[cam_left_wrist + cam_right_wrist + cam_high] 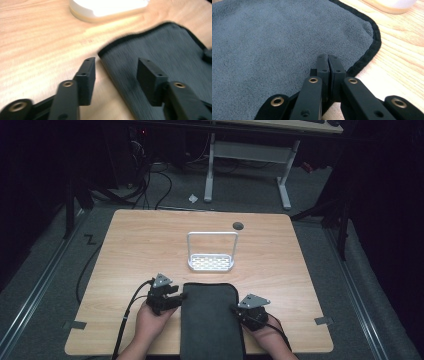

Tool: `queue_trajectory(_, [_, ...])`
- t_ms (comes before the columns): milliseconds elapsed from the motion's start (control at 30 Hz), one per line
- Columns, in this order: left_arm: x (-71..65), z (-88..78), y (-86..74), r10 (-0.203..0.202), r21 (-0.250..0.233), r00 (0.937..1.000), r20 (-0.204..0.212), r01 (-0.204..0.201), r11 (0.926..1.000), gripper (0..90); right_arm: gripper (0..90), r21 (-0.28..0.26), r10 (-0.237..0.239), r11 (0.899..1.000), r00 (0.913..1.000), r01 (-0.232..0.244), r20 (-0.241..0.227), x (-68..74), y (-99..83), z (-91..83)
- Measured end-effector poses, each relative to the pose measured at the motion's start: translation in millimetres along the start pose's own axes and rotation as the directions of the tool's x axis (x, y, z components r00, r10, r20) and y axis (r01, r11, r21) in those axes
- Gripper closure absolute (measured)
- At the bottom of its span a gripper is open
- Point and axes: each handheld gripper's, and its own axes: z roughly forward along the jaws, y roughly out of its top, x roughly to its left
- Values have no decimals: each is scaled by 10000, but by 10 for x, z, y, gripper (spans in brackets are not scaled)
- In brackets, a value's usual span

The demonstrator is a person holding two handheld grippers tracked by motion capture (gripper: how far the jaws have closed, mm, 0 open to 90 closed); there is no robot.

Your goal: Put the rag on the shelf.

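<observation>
Dark grey cloth [208, 320] flat on table [280, 250]

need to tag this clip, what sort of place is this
Probably a lab or recording workspace, not a home: a lone wooden table on grey carpet, cables trailing across the floor behind it, and a height-adjustable desk frame in the dark background.

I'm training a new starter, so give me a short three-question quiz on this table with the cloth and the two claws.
1. True or false: the left claw is shut.
2. Which claw has its jaws pressed together? A: left. B: right.
3. What stands on the table beyond the cloth?

Key:
1. False. It stands open, with the cloth's edge between the jaws.
2. B, the right claw.
3. A white rack with a hoop handle.
</observation>
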Motion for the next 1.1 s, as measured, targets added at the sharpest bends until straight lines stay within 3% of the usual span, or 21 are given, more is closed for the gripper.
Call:
queue_trajectory(33, [3, 71, 52, -84, 2, 9999, 84, 84, 10000, 459, 889, -2, 14, 10000, 10000, -14, -27, -3, 0, 0])
queue_trajectory(100, [-20, 151, 83, 98, 276, 9997, -217, -92, 9996, 447, 889, 8, 28, 10000, 10000, -28, -46, -4, -1, -1])
queue_trajectory(233, [-3, 259, 84, -300, 488, 9993, -237, 311, 9983, 461, 886, -21, -67, 10000, 10000, 67, -20, 2, -2, -1])
queue_trajectory(333, [19, 267, 93, -677, 466, 9977, -98, 681, 9966, 514, 886, -30, -68, 10000, 10000, 68, -39, 1, -4, -3])
queue_trajectory(400, [18, 270, 88, -627, 456, 9980, -57, 629, 9970, 554, 885, -29, -61, 10000, 10000, 61, -46, 1, -4, -4])
queue_trajectory(467, [16, 281, 51, -342, 269, 9994, 90, 340, 9991, 656, 854, -29, 36, 10000, 9999, -36, -115, -6, -2, -8])
queue_trajectory(567, [23, 281, 14, -399, 126, 9987, 307, 396, 9991, 735, 796, -288, 303, 9991, 9992, -310, -250, -30, 13, -21])
queue_trajectory(767, [31, 277, -5, -518, 85, 9977, 429, 515, 9986, 781, 678, -744, 956, 9928, 9951, -934, 269, -109, 116, 6])
queue_trajectory(800, [25, 275, -6, -470, 80, 9981, 397, 467, 9989, 781, 624, -802, 1329, 9885, 9895, -1282, 561, -159, 186, 59])
queue_trajectory(1000, [13, 272, -9, -370, 64, 9988, 309, 369, 9993, 774, 497, -360, 1883, 9819, 9778, -1857, 920, -342, 325, 278])
queue_trajectory(1100, [21, 270, -10, -408, 71, 9985, 356, 406, 9991, 772, 464, -39, 2231, 9747, 9716, -2235, 785, -385, 303, 367])
